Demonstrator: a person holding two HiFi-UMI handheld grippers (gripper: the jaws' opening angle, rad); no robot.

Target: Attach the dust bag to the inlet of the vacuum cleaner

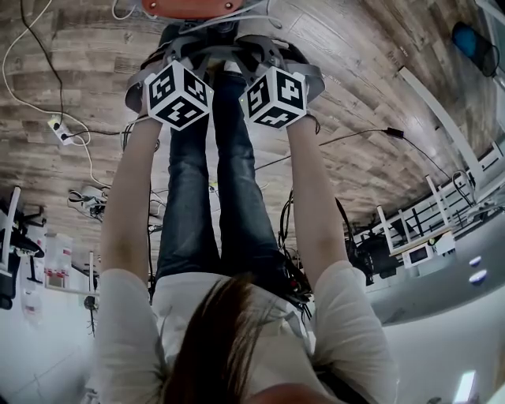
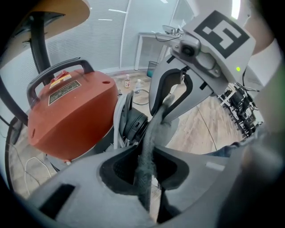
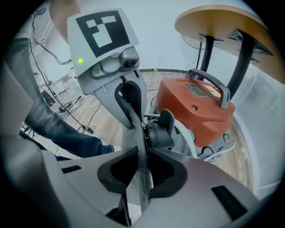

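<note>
The vacuum cleaner has an orange-red lid (image 2: pixel 71 111) with a black handle, and its black round inlet (image 2: pixel 133 125) faces me. A grey fabric dust bag (image 2: pixel 149 142) hangs in front of the inlet. My left gripper (image 2: pixel 147 156) is shut on the bag's edge. My right gripper (image 3: pixel 141 161) is shut on the same bag (image 3: pixel 133 133), right beside the inlet (image 3: pixel 158 133). Each gripper view shows the other gripper pinching the bag higher up. In the head view only the two marker cubes (image 1: pixel 177 95) (image 1: pixel 274 96) show, below the orange lid (image 1: pixel 189 6); the jaws are hidden.
A round wooden table (image 3: pixel 218 22) on black legs stands over the vacuum cleaner. The person's legs in jeans (image 1: pixel 213 197) are right behind the grippers. Cables and a power strip (image 1: pixel 59 130) lie on the wooden floor, with white desks (image 1: pixel 442 221) to the right.
</note>
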